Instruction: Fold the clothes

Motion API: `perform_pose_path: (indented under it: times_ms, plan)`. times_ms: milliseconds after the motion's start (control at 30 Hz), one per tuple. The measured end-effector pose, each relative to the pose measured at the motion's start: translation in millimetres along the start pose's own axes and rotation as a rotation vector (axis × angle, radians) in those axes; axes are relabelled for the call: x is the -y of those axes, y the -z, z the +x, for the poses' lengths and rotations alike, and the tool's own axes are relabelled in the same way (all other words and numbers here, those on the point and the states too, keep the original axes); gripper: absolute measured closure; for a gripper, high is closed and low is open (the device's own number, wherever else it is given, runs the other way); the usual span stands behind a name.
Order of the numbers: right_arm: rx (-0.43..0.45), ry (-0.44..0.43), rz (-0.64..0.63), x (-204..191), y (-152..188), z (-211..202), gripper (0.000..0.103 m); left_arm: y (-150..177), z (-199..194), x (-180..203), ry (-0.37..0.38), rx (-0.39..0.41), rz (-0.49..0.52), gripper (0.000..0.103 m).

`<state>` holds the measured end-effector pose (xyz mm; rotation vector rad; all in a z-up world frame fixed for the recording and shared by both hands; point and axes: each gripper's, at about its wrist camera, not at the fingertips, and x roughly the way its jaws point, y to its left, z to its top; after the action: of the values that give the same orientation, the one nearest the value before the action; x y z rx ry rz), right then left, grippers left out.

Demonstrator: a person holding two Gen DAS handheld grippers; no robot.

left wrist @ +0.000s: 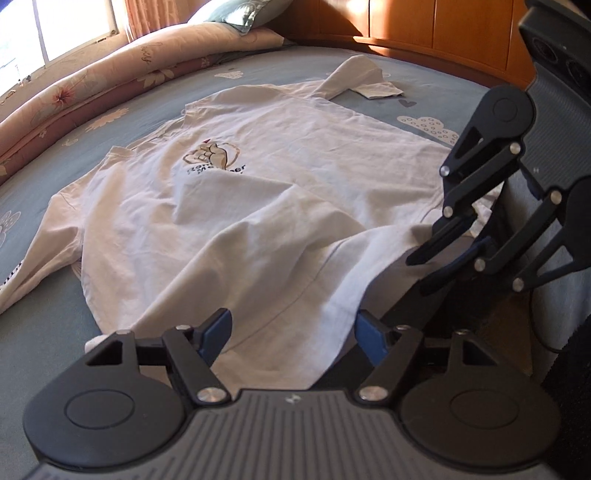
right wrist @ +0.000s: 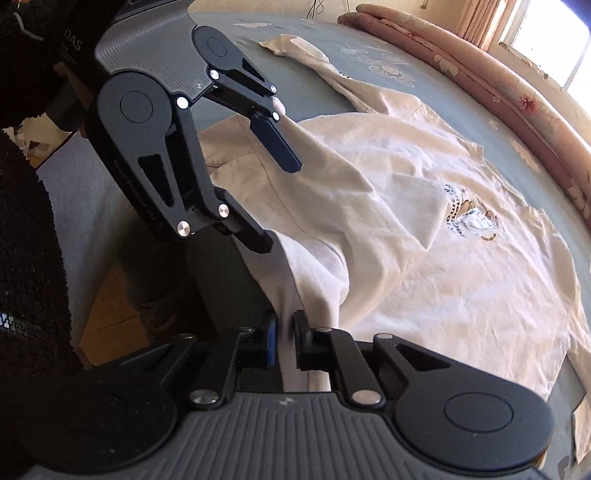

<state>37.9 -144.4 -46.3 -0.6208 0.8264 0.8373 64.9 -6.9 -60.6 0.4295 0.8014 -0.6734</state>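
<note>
On the blue patterned bedsheet [left wrist: 369,66] the white T-shirt [left wrist: 258,177] lay collar-away from me, my right gripper [right wrist: 284,328] clamping its near hem, my left gripper [left wrist: 291,325] spread around it.

The shirt [left wrist: 258,177] lies spread on the bed [left wrist: 110,332], ahead of both claws. Its near hem sits between the left claw's [left wrist: 293,332] fingers. The right claw [right wrist: 285,332] is to that claw's right. A quilt [left wrist: 92,85] runs along the bed's far-left edge, a pillow [left wrist: 236,14] behind it.
</note>
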Motion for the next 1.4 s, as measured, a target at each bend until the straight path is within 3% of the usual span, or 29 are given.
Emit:
perform_pose_path:
  times_ms: [167, 267, 367, 467, 633, 867, 967, 1033, 1067, 1100, 1167, 1400]
  plan:
    - [0.045, -0.015, 0.052, 11.1, 7.2, -35.3, 0.076, 7.7, -30.2, -26.9, -0.011, 0.051, -0.112, 0.029]
    - [0.083, 0.032, 0.217, 43.3, 16.6, -52.3, 0.066, 8.3, -44.3, -53.9, -0.019, 0.087, -0.257, 0.029]
    - [0.120, 0.092, 0.448, 86.4, 34.8, -60.1, 0.066, 9.9, -47.7, -87.1, -0.044, 0.092, -0.469, 0.030]
    - [0.132, 0.146, 0.615, 113.6, 55.5, -60.5, 0.066, 19.1, -46.2, -105.7, -0.055, 0.075, -0.593, 0.030]
    - [0.110, 0.176, 0.664, 113.4, 79.8, -53.8, 0.065, 48.4, -37.0, -109.1, 0.023, 0.043, -0.678, 0.028]
    - [0.103, 0.159, 0.630, 96.7, 80.3, -47.0, 0.065, 61.7, -17.7, -104.8, -0.032, 0.022, -0.575, 0.027]
    - [0.106, 0.156, 0.636, 95.5, 79.1, -44.1, 0.065, 62.8, -8.6, -111.6, -0.006, 0.021, -0.584, 0.027]
    - [0.111, 0.162, 0.633, 93.9, 79.0, -45.1, 0.065, 60.9, -9.2, -114.3, 0.020, 0.020, -0.601, 0.030]
    - [0.113, 0.164, 0.633, 93.2, 79.4, -46.0, 0.064, 59.9, -9.8, -114.6, 0.042, 0.014, -0.606, 0.049]
    - [0.114, 0.167, 0.633, 92.6, 80.1, -47.2, 0.062, 59.2, -10.6, -113.9, 0.048, 0.004, -0.612, 0.082]
    - [0.115, 0.177, 0.634, 92.1, 82.5, -49.2, 0.059, 58.4, -13.3, -110.6, -0.008, -0.021, -0.604, 0.099]
    - [0.111, 0.200, 0.678, 101.0, 91.8, -50.1, 0.059, 57.6, -44.8, -101.4, 0.004, -0.008, -0.580, 0.101]
